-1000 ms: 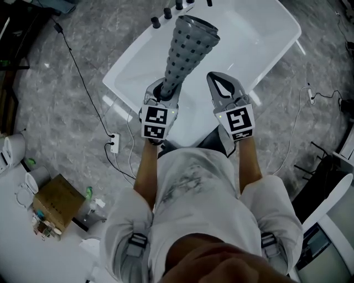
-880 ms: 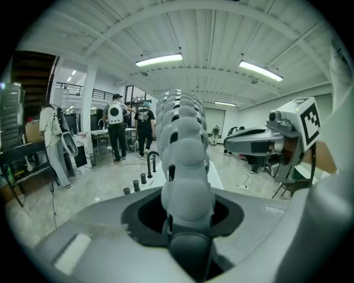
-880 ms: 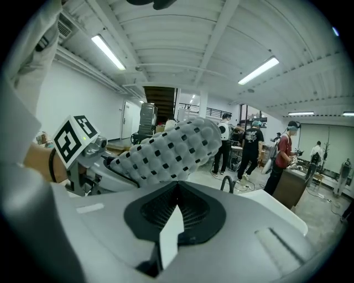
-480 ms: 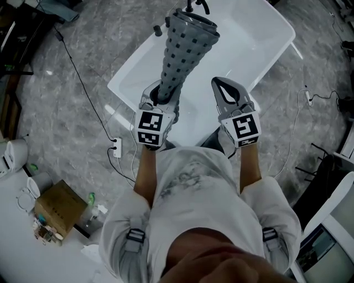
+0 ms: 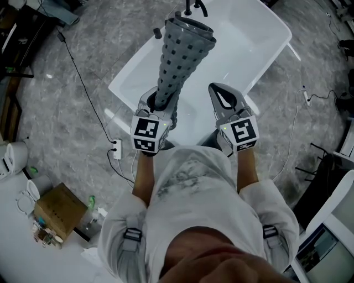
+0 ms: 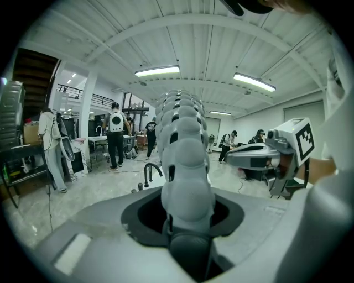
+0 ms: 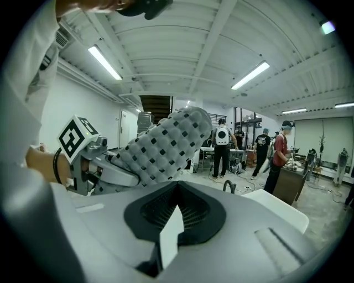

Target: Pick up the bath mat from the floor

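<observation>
The grey bath mat [image 5: 181,55], studded with dark square holes, is bunched into a long cone that stands up off the floor over the white bathtub [image 5: 251,38]. My left gripper [image 5: 161,104] is shut on its narrow end. In the left gripper view the mat [image 6: 185,160] rises straight out of the jaws. My right gripper [image 5: 224,95] hangs beside it, to the right, shut with nothing between its jaws. The right gripper view shows the mat [image 7: 166,145] to the left, apart from those jaws, and the left gripper [image 7: 108,171] below it.
A dark faucet [image 5: 194,6] and knobs sit at the tub's far end. On the marble floor to the left lie a power strip [image 5: 116,148] with cables and a cardboard box [image 5: 57,209]. More cables run at the right [image 5: 307,97]. People stand far off in the hall.
Both grippers have drifted a little toward me and the mat has swung slightly left with the left gripper. The grip on the mat is unchanged.
</observation>
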`<state>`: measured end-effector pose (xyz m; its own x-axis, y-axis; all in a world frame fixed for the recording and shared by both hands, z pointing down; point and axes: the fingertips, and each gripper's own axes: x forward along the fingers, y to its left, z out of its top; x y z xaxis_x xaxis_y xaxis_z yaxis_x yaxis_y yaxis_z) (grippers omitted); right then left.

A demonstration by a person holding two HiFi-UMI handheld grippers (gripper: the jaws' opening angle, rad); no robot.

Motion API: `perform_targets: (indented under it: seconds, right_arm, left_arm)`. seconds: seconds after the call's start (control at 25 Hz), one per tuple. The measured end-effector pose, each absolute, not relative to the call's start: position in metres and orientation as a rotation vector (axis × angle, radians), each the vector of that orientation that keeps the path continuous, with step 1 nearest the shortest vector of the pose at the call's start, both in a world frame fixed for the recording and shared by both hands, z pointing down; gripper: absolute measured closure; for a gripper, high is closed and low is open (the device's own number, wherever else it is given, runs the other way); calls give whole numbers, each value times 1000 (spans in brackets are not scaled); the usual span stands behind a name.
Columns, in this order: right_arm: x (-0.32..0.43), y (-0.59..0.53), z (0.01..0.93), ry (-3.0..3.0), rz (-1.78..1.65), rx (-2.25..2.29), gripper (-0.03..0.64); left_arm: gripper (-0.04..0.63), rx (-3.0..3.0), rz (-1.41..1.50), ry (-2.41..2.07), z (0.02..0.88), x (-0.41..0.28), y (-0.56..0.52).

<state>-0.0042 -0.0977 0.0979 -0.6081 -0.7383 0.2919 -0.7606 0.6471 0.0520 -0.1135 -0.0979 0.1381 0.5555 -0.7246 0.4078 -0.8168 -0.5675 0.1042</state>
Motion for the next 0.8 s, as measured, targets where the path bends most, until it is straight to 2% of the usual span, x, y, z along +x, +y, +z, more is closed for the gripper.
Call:
perform_targets:
  seconds: [0.8]
  right_arm:
    - [2, -103, 104, -2559, 133, 1229, 615]
  left_arm:
    - [446, 2529, 462, -1227, 142, -103, -110]
